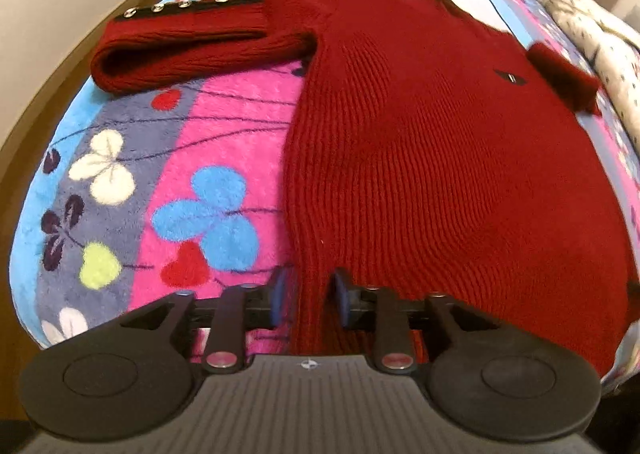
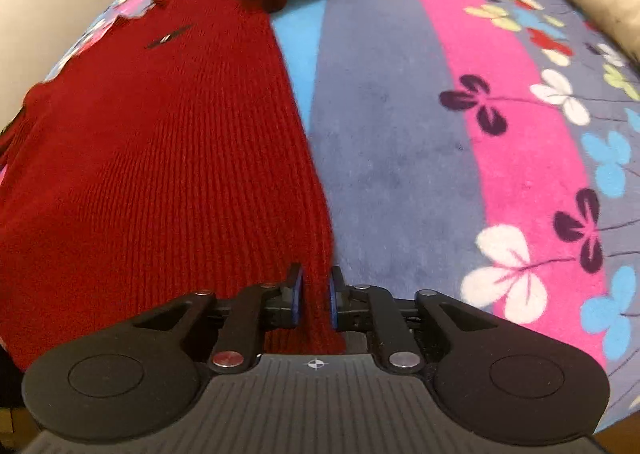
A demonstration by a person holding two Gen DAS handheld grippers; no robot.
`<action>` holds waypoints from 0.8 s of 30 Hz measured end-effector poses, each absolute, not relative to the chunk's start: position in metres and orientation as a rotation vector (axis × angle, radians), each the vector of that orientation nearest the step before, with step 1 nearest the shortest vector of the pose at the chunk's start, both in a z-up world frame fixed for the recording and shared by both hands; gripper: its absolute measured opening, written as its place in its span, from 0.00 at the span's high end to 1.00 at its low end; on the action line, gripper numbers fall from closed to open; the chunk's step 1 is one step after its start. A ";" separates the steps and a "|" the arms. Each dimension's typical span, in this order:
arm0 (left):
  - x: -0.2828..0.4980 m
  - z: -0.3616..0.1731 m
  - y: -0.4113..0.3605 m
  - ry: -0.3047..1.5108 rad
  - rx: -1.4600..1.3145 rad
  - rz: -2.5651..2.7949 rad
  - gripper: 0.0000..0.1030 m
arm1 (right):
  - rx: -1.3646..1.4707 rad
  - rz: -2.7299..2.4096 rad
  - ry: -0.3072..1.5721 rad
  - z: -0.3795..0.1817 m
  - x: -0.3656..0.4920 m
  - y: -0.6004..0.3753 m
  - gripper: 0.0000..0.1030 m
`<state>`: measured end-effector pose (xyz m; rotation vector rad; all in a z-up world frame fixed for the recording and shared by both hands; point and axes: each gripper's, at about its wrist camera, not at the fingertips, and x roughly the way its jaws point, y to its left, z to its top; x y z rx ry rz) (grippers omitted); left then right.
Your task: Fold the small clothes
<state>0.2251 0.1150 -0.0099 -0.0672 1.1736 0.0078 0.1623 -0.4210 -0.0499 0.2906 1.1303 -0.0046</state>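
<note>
The red sweater (image 1: 420, 141) lies flat on the flowered blanket (image 1: 224, 121), filling the centre of both frames, hem nearest. Its sleeve (image 1: 180, 45) at upper left looks already doubled over; the body is unfolded. The left gripper (image 1: 308, 296) pinches one hem corner, the right gripper (image 2: 316, 296) the other, probably firmly.

No readable text, small dark emblem on red sweater (image 1: 420, 133) illegible

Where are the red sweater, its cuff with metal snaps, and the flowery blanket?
red sweater (image 1: 420, 141): left wrist view, middle of the body.
snap cuff (image 1: 176, 9): left wrist view, black snap strip.
flowery blanket (image 2: 400, 157): right wrist view, bare grey stripe.
</note>
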 end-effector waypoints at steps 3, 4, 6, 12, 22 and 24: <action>0.246 -0.007 0.118 1.169 -0.143 0.081 0.45 | 0.285 -0.149 1.128 -0.046 0.168 -0.415 0.53; 0.252 -0.004 0.116 1.154 -0.140 0.099 0.45 | 0.263 -0.197 1.119 -0.043 0.171 -0.410 0.53; 0.260 0.003 0.109 1.108 -0.111 0.139 0.45 | 0.224 -0.260 1.111 -0.038 0.172 -0.399 0.53; 0.263 0.027 0.098 1.003 -0.117 0.115 0.38 | 0.125 -0.355 1.076 -0.021 0.182 -0.371 0.45; 0.269 0.024 0.066 1.012 -0.046 -0.053 0.38 | 0.143 -0.341 1.075 -0.020 0.209 -0.366 0.37; 0.272 0.009 0.063 1.058 -0.034 -0.065 0.38 | 0.136 -0.323 1.123 -0.031 0.214 -0.367 0.37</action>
